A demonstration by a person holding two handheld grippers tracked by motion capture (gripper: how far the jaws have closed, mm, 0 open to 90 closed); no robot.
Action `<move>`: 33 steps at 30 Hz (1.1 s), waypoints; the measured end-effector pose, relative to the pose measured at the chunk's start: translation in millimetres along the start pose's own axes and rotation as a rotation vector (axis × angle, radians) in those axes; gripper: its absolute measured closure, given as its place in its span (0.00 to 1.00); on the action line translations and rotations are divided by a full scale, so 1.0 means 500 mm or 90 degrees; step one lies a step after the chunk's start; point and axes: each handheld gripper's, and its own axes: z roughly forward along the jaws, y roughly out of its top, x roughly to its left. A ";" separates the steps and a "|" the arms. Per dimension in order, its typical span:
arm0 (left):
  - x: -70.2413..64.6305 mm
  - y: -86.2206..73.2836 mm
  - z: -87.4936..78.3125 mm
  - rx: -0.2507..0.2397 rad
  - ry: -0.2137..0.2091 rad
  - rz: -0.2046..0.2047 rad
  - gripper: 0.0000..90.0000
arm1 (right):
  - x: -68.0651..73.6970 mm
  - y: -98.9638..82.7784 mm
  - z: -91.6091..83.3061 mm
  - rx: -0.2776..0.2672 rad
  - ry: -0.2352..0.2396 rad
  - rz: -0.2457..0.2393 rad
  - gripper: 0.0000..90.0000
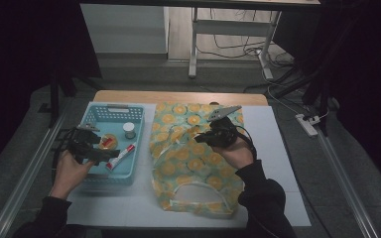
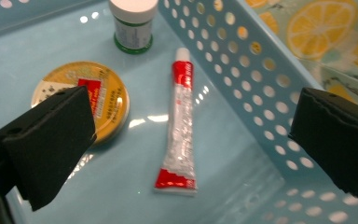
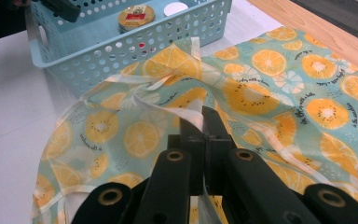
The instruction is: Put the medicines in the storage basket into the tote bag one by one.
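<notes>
Fabric with a lemon print [image 1: 194, 163] is lying across the middle of the bench [image 1: 278, 163], and the right tool [image 1: 209, 138] is clenching a fold of it just above centre frame. At left, the left tool [image 1: 110, 155] is hovering released over the blue basket [image 1: 129, 110], its jaws framing a red tube [image 2: 179, 126], with a yellow tin [image 2: 103, 100] and a small jar [image 2: 133, 23] beside it.

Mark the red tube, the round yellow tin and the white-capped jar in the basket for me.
red tube [image 2: 181, 122], left gripper view, middle of its body.
round yellow tin [image 2: 103, 91], left gripper view, on its lid.
white-capped jar [image 2: 132, 31], left gripper view, on its label.
</notes>
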 end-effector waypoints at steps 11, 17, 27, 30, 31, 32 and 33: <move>0.046 0.030 0.034 0.023 0.027 -0.012 0.00 | -0.002 -0.001 0.000 -0.001 0.001 0.002 1.00; 0.073 0.039 0.060 0.039 0.041 -0.023 0.00 | -0.002 0.000 -0.001 -0.004 0.002 0.003 1.00; 0.108 0.044 0.105 0.090 0.072 -0.038 0.00 | -0.003 -0.001 -0.001 -0.003 0.006 0.003 1.00; 0.113 0.047 0.112 0.108 0.081 -0.041 0.00 | -0.003 -0.001 0.000 -0.003 0.007 0.004 1.00; 0.113 0.048 0.114 0.110 0.083 -0.042 0.00 | -0.003 -0.001 0.000 -0.003 0.007 0.004 1.00; 0.114 0.049 0.118 0.122 0.088 -0.037 0.00 | -0.003 -0.001 0.000 -0.003 0.007 0.004 1.00; 0.114 0.050 0.122 0.130 0.092 -0.035 0.00 | -0.003 -0.001 0.000 -0.003 0.008 0.004 1.00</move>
